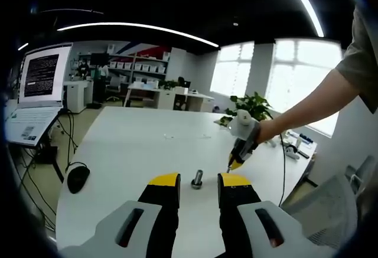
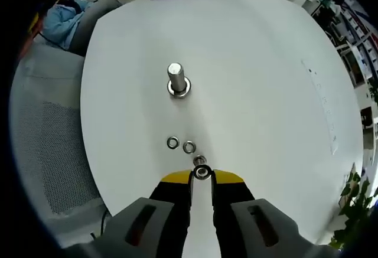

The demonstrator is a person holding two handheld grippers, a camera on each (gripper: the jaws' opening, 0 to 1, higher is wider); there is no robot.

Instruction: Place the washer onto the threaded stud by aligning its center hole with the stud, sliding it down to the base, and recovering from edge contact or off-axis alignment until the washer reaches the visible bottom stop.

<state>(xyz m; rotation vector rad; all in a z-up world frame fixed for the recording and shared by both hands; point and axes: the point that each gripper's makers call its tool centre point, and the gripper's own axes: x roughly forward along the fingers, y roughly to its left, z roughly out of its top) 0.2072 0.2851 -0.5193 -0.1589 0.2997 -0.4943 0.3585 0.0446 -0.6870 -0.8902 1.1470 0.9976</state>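
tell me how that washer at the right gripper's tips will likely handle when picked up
The washer looks like thin flat metal, so probably stiff, light, and slippery between the right gripper tips. Lying flat on the table, it offers little edge and may skate if nudged.

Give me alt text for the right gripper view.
The right gripper pinches a washer between its yellow-tipped jaws above a white table. Ahead stands the threaded stud on its base, with two spare washers lying between it and the gripper.
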